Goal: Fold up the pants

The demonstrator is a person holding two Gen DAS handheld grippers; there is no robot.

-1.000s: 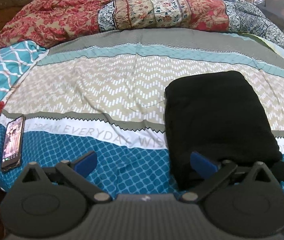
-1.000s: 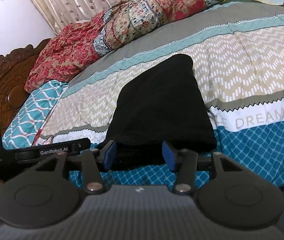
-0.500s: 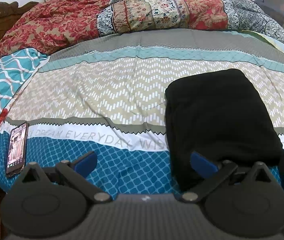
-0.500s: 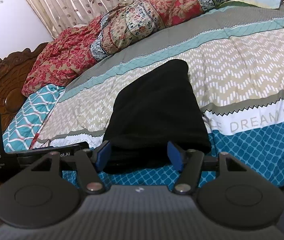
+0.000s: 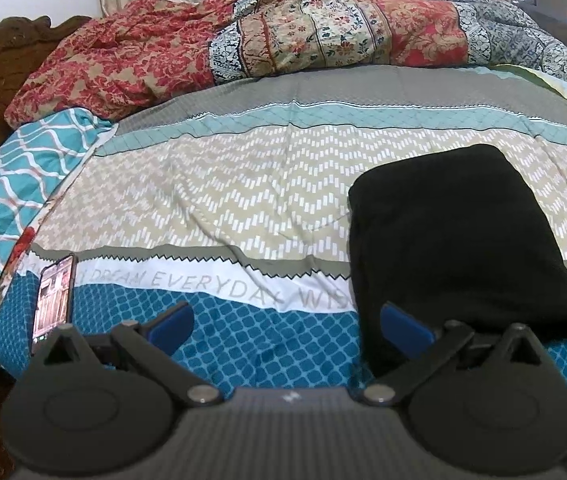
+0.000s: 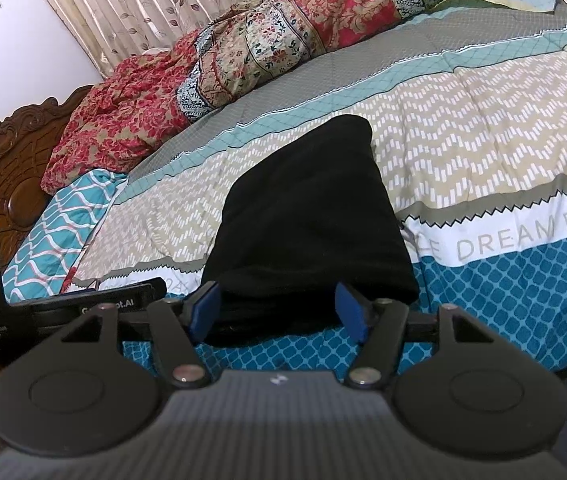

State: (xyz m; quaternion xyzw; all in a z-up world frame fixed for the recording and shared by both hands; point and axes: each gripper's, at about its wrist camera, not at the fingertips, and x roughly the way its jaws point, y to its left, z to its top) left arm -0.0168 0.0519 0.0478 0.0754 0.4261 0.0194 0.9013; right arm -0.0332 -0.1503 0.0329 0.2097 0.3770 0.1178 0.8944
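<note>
Right wrist view: the pants are seen as a compact black rectangle lying on the bed, lower centre of the frame, its near edge at the blue band of the cover. The right hand-held gripper is spread, with that near edge between the blue pads but not pressed by them; its jaws have just been opening, so a release after the final fold is judged likely.

Left wrist view: the left hand-held gripper is also spread, and nothing is held. Its right pad sits at the near left corner of the pants, lower right of the frame; contact cannot be told. The placement is judged to steady or square the bundle.

The fabric is noted as matte, soft and thick, with rounded fold edges and no loose legs visible. The cover is quilted and printed in bands, slightly creased. A phone lies flat at lower left, well apart. A crumpled floral quilt is heaped along the top.
</note>
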